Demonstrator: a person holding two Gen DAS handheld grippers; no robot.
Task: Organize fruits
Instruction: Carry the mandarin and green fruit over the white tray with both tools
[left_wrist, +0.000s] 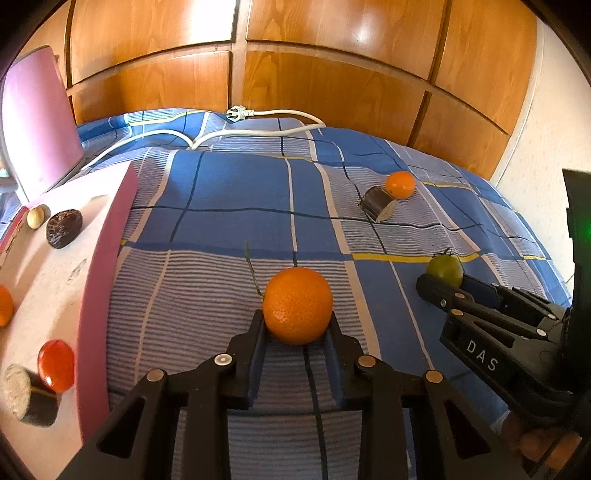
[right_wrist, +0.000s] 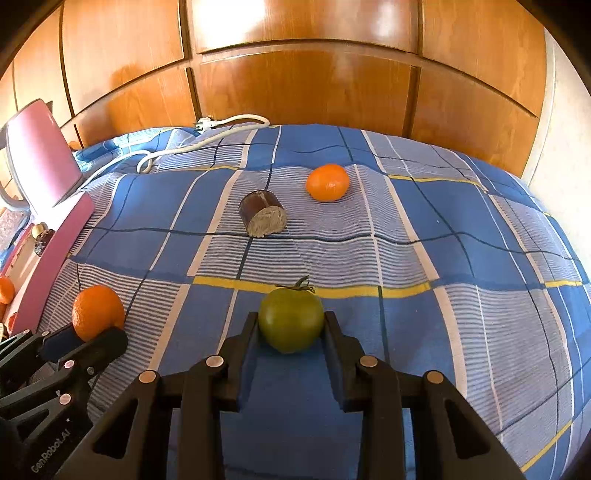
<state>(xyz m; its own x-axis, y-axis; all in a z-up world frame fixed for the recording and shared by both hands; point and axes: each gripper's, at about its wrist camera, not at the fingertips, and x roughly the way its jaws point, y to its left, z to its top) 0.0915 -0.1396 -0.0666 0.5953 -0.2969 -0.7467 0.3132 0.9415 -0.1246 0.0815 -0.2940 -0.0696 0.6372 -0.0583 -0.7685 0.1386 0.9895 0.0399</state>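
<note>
An orange (left_wrist: 297, 304) sits on the blue checked bedspread between the fingers of my left gripper (left_wrist: 297, 319), and both pads press its sides. To its right, a green tomato (right_wrist: 290, 319) with its stalk up is squeezed in my right gripper (right_wrist: 290, 317). The left wrist view also shows the right gripper (left_wrist: 439, 284) on the green tomato (left_wrist: 445, 269). In the right wrist view the left gripper (right_wrist: 92, 334) and its orange (right_wrist: 96, 310) appear at the left. Farther back lie a second orange (right_wrist: 327, 182) and a cut dark aubergine piece (right_wrist: 263, 218).
A pink-walled box (left_wrist: 107, 258) stands at the left, holding a red tomato (left_wrist: 55, 365), an aubergine piece (left_wrist: 27, 395), a dark fruit (left_wrist: 63, 228) and a small pale round one (left_wrist: 35, 217). A white cable with plug (left_wrist: 240, 112) lies at the back by wooden wardrobe doors.
</note>
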